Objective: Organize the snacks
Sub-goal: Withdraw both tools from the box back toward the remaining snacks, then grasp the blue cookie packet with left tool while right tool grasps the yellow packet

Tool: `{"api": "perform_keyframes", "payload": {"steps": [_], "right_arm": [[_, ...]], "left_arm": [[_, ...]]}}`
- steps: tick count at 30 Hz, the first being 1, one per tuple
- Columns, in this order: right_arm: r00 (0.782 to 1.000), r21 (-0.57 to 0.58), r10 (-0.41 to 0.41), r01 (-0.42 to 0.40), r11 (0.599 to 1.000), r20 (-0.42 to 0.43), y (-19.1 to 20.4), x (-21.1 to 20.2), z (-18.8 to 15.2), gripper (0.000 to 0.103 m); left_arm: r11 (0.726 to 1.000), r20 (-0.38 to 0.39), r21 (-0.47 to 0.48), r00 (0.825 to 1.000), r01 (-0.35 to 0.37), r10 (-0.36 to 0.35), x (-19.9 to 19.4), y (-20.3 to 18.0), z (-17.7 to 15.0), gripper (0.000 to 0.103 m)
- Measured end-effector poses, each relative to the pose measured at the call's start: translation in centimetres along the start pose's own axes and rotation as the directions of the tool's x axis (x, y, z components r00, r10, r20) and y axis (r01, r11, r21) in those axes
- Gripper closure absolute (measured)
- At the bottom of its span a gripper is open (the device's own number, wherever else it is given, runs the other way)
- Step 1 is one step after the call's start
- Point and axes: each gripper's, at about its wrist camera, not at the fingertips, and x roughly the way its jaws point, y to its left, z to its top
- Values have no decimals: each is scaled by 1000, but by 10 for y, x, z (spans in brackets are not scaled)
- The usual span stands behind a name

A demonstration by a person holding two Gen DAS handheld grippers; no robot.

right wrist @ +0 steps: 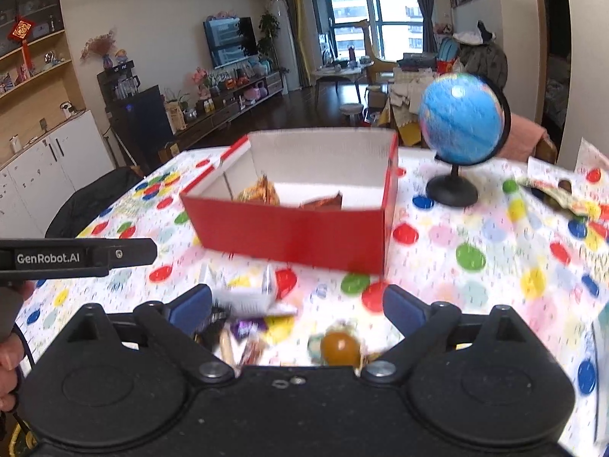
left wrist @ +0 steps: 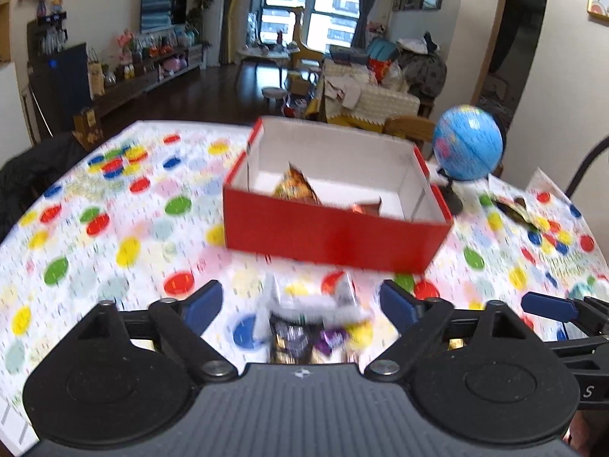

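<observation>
A red open box (left wrist: 335, 228) stands on the dotted tablecloth and holds an orange snack packet (left wrist: 297, 188) and a brown packet (left wrist: 365, 207); it also shows in the right wrist view (right wrist: 297, 232). My left gripper (left wrist: 300, 301) is open over a dark and purple snack bag (left wrist: 308, 327) with a white top, lying on the table in front of the box. My right gripper (right wrist: 297, 304) is open, with the same bag (right wrist: 243, 301) by its left finger and a round orange wrapped sweet (right wrist: 340, 347) between the fingers lower down.
A blue globe (right wrist: 460, 129) on a black stand sits right of the box. A green-yellow packet (right wrist: 559, 194) lies at the far right of the table. The left gripper's arm (right wrist: 76, 257) crosses the right view's left edge. A dark chair (right wrist: 91, 202) stands at the table's left.
</observation>
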Motion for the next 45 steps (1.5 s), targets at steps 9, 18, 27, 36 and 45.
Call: {"api": "perform_keyframes", "payload": {"steps": [9,18,27,36,45], "right_arm": [[996,-17,-3,1,1000,-86,4,7,-48,7],[988,1,-17,17,1000,-154,1,34,-69,12],[981,14,-2,4,1000,-192,3,55,-72,27],[978,19,5,-1,1000,-210,5,68,-72,43],[979,4,7,-6,1000,-204,4,69,-73,67]], "left_arm": [[1000,-109,-29,994,4,-7,22,5,-57,5],[997,-208,-71,978,-26,11,47,16,-78,5],[996,-242,-60,969,-65,48,67,18,-82,5],[994,-250,-85,967,-67,44,75,21,-86,6],[995,-245,-85,969,-54,31,76,20,-85,24]]}}
